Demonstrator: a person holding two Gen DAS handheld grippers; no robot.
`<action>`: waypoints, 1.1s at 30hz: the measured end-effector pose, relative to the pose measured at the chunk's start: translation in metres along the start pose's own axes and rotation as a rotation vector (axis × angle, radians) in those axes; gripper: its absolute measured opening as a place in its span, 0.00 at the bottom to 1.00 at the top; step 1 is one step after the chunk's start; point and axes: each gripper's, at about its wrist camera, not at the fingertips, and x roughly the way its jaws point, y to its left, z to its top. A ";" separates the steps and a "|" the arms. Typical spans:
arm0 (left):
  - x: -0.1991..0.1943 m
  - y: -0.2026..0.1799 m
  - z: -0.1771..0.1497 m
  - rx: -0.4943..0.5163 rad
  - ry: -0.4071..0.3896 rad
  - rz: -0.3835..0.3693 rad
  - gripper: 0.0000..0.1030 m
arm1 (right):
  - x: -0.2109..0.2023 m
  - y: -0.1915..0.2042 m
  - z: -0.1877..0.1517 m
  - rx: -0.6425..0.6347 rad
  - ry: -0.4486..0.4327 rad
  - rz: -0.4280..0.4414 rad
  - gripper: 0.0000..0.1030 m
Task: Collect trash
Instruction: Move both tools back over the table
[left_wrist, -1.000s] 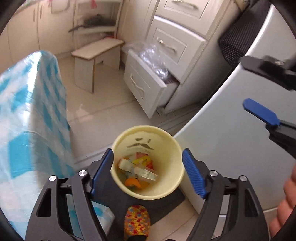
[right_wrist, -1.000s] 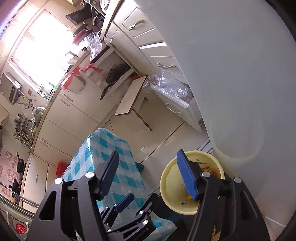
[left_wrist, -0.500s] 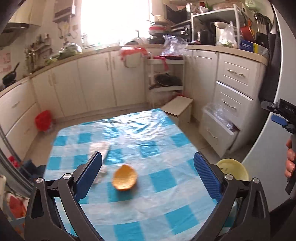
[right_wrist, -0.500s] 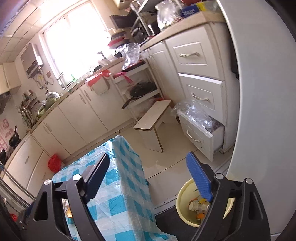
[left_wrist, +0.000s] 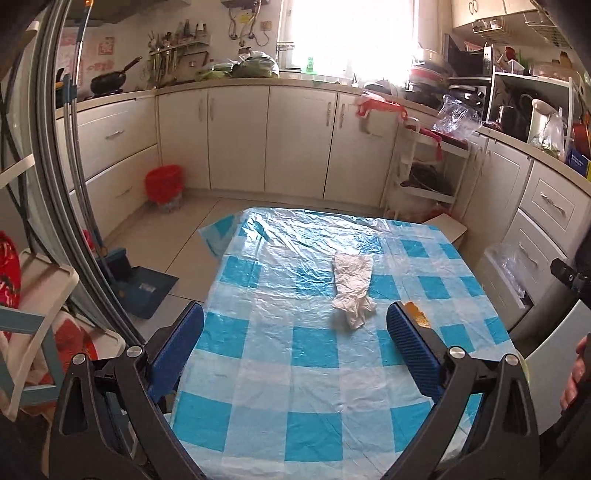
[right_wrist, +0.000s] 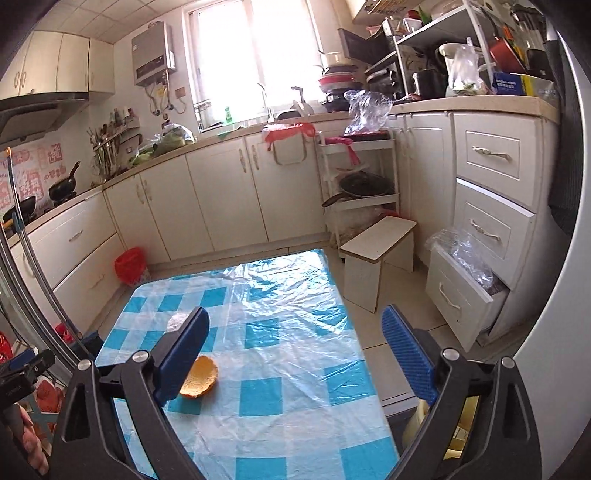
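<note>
Though blurred, blue box (right_wrist: 508, 84) lettering.

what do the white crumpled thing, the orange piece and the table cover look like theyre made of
White crumpled thing: likely tissue or paper towel, matte with soft wrinkles. Orange piece: looks like citrus peel, a curved shell with a pale dull inside. Table cover: thin clear plastic film over a blue-checked cloth or print, glossy, with creases catching the light.
</note>
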 end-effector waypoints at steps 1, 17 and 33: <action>0.000 0.003 -0.002 -0.006 0.003 -0.004 0.92 | 0.004 0.005 -0.002 -0.007 0.013 0.005 0.88; 0.008 -0.003 -0.009 -0.024 0.039 -0.002 0.92 | 0.015 0.005 -0.020 -0.008 0.085 -0.004 0.88; 0.027 0.025 -0.013 -0.119 0.125 0.056 0.92 | 0.017 0.015 -0.024 -0.065 0.109 0.031 0.88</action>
